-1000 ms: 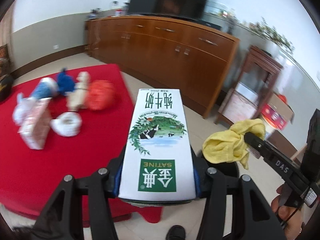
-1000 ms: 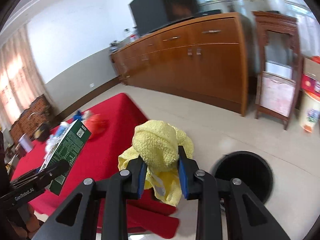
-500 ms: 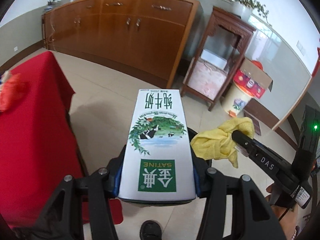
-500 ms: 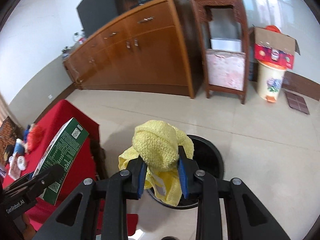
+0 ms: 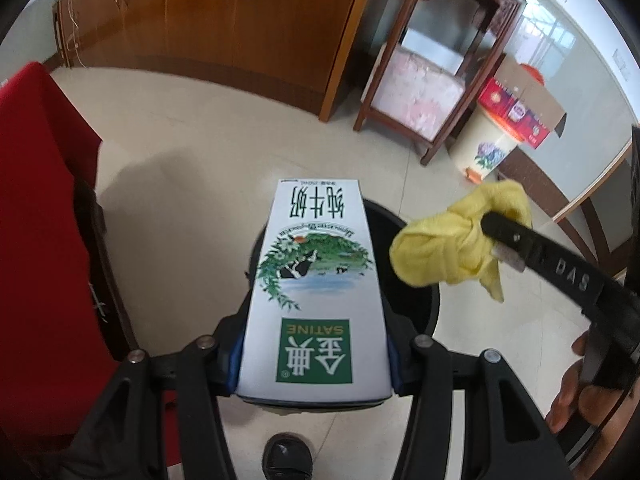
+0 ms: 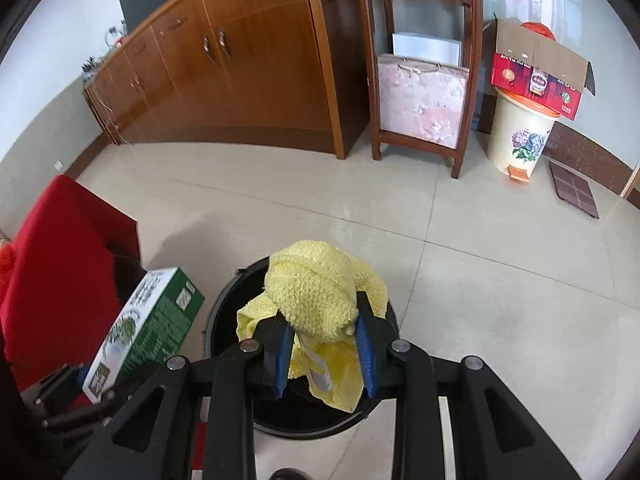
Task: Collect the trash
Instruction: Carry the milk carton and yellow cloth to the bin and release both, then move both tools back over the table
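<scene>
My left gripper (image 5: 314, 364) is shut on a white and green milk carton (image 5: 316, 292), held lengthwise over a round black bin (image 5: 420, 284) on the floor. In the right wrist view the same carton (image 6: 144, 328) hangs at the left, beside the bin (image 6: 224, 316). My right gripper (image 6: 322, 344) is shut on a crumpled yellow cloth (image 6: 316, 292), directly above the bin's opening. From the left wrist view the cloth (image 5: 448, 248) and the right gripper's black finger (image 5: 552, 268) show at the right, with a hand (image 5: 576, 396) below. The bin's inside is mostly hidden.
A red-covered table (image 5: 36, 240) stands at the left, close to the bin. Behind are a long wooden cabinet (image 6: 240, 68), a dark wooden stand (image 6: 420, 80), a cream pedal bin (image 6: 520, 136) with a cardboard box (image 6: 540, 68) on it, and a dark floor tile (image 6: 572, 196). A shoe tip (image 5: 286, 456) is below.
Both grippers swung away from the red table, to the right and downward, still gripping the carton and the cloth. The black bin now lies right beneath them.
</scene>
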